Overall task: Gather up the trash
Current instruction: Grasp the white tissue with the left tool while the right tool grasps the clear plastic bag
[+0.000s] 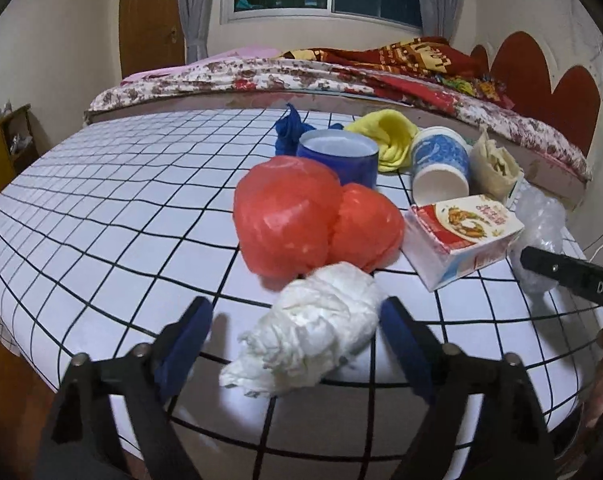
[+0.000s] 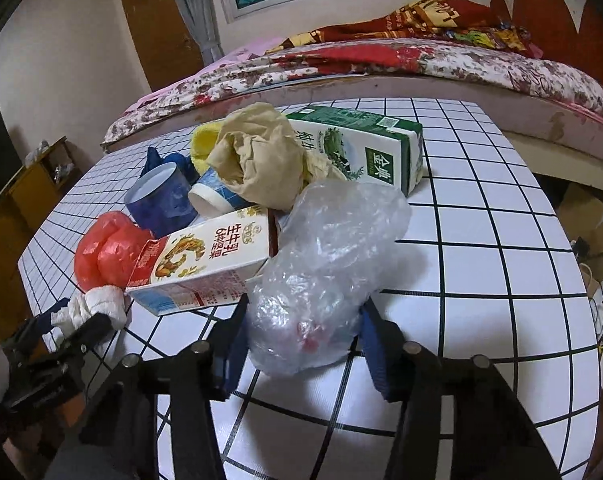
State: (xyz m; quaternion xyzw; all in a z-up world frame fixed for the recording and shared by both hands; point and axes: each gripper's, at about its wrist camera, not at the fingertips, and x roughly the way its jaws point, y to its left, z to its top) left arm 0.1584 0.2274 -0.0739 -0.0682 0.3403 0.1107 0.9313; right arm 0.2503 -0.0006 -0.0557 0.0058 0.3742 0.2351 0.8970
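We're down at the near edge of the checked desk (image 1: pixel 101 208) with both tools at once. Our left gripper (image 1: pixel 297 328) has its blue fingers (image 1: pixel 401 336) on either side of the white crumpled tissue wad (image 1: pixel 309 340); the one toward the carton touches the paper, the other stands clear with a gap, so this is no pinch yet. Our right gripper (image 2: pixel 303 328) looks closer to a hold: its fingers (image 2: pixel 375 344) sit against both flanks of the clear plastic bag (image 2: pixel 325 272), though the film is so soft we can't tell how firmly it's caught.

To do this well, we'd say squeeze the tissue through its thick middle, not the frayed tail hanging over the desk edge, and lift straight up so it doesn't drag the red plastic bag (image 1: pixel 297 216) lying just behind it. For the clear bag, gather plenty of film, since a thin fold looks likely to slip out.

Now, the views differ. The right wrist shows a green milk carton (image 2: pixel 365 148) at the back and the full bulk of the crumpled brown paper (image 2: pixel 257 156), while the left wrist barely catches that paper behind the white carton (image 1: pixel 461 236) and misses the green one altogether. The left wrist, in turn, gives the clearer look at the blue cup (image 1: pixel 337 156), the toppled paper cup (image 1: pixel 441 168) and the yellow cloth (image 1: pixel 385 140) behind them.
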